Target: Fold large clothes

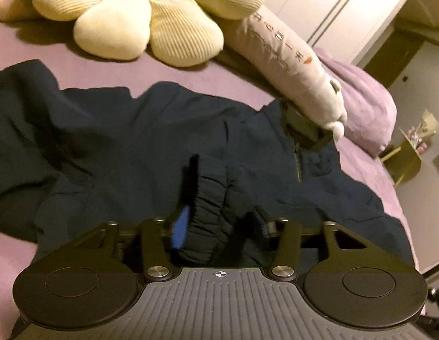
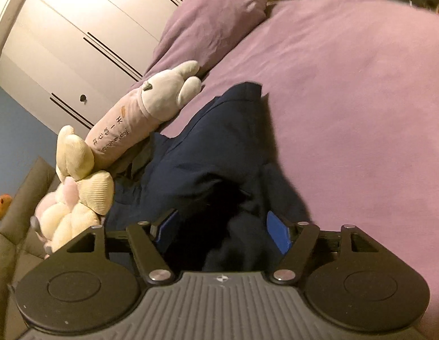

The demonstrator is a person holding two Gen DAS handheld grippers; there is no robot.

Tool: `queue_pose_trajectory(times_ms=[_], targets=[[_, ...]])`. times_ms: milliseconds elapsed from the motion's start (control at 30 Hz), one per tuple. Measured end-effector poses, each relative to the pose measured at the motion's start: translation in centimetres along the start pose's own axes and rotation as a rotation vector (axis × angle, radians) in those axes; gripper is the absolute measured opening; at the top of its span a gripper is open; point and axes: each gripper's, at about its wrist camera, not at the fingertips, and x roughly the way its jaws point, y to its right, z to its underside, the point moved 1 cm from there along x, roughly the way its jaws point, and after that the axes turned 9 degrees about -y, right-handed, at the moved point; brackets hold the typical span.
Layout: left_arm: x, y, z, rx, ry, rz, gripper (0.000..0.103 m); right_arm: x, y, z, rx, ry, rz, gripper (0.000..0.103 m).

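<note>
A large dark navy jacket [image 1: 129, 141] lies spread and rumpled on the purple bed [image 1: 191, 76], its zipper and collar toward the long plush. My left gripper [image 1: 219, 215] is shut on the jacket's gathered elastic cuff [image 1: 208, 209], which bunches between the blue-padded fingers [image 1: 180, 226]. In the right wrist view the same jacket [image 2: 208, 164] trails away across the bed [image 2: 347, 99]. My right gripper [image 2: 222, 226] is shut on a thick fold of the navy fabric, which fills the gap between its blue pads [image 2: 277, 231].
A cream flower-shaped cushion [image 1: 140, 17] and a long pink plush [image 1: 290, 65] lie at the bed's far side, the plush resting on the jacket's collar. A purple pillow [image 2: 216, 14] sits by the white wardrobe [image 2: 86, 28]. A small side table [image 1: 412, 144] stands beyond the bed.
</note>
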Motion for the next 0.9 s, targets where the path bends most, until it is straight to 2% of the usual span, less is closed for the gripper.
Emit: queue_pose_trajectory(times_ms=[33, 67, 200, 267, 333, 400, 500, 533, 567, 600, 733, 833, 900], targets=[[0.3, 0.3, -0.3, 0.022, -0.001, -0.016, 0.014, 0.4, -0.1, -0.3, 0.013, -0.004, -0.003, 0.075], [0.1, 0.5, -0.1, 0.036, -0.004, -0.025, 0.012, 0.7, -0.2, -0.4, 0.021, -0.004, -0.005, 0.075], [-1.7, 1.5, -0.5, 0.077, 0.071, -0.017, 0.009, -0.4, -1.1, -0.4, 0.038, 0.024, -0.014, 0.075], [-2.4, 1.8, -1.2, 0.081, 0.11, -0.028, 0.009, -1.2, -1.0, 0.1, 0.06, 0.033, -0.072, 0.075], [-3.0, 2.0, -1.7, 0.086, 0.134, -0.034, 0.009, -0.6, -0.7, 0.5, 0.103, -0.006, -0.127, 0.075], [-3.5, 2.1, -2.0, 0.1, 0.153, -0.053, 0.009, 0.9, -0.6, 0.5, 0.135, -0.043, -0.143, 0.072], [-3.7, 2.3, -2.1, 0.14, 0.158, -0.082, 0.009, 3.0, 0.3, -0.7, 0.207, -0.03, -0.142, 0.055], [-3.6, 2.3, -2.1, 0.153, 0.158, -0.097, 0.009, 3.7, 0.6, -1.2, 0.236, -0.033, -0.143, 0.037], [-3.5, 2.4, -2.1, 0.159, 0.158, -0.109, 0.009, 4.4, 0.8, -1.7, 0.252, -0.039, -0.128, 0.018], [-3.5, 2.4, -2.0, 0.163, 0.159, -0.11, 0.009, 4.7, 0.8, -2.0, 0.247, -0.039, -0.1, 0.012], [-1.8, 2.7, -1.4, 0.195, 0.144, -0.113, 0.01, 3.3, 0.0, -2.0, 0.104, 0.086, 0.034, 0.009], [0.7, 2.5, -0.5, 0.209, 0.09, -0.18, 0.012, 4.7, -0.1, -1.1, -0.005, 0.075, 0.155, 0.006], [1.7, 1.7, -0.1, 0.175, 0.066, -0.201, 0.019, 5.4, -0.3, -0.9, -0.085, 0.078, 0.194, 0.006]])
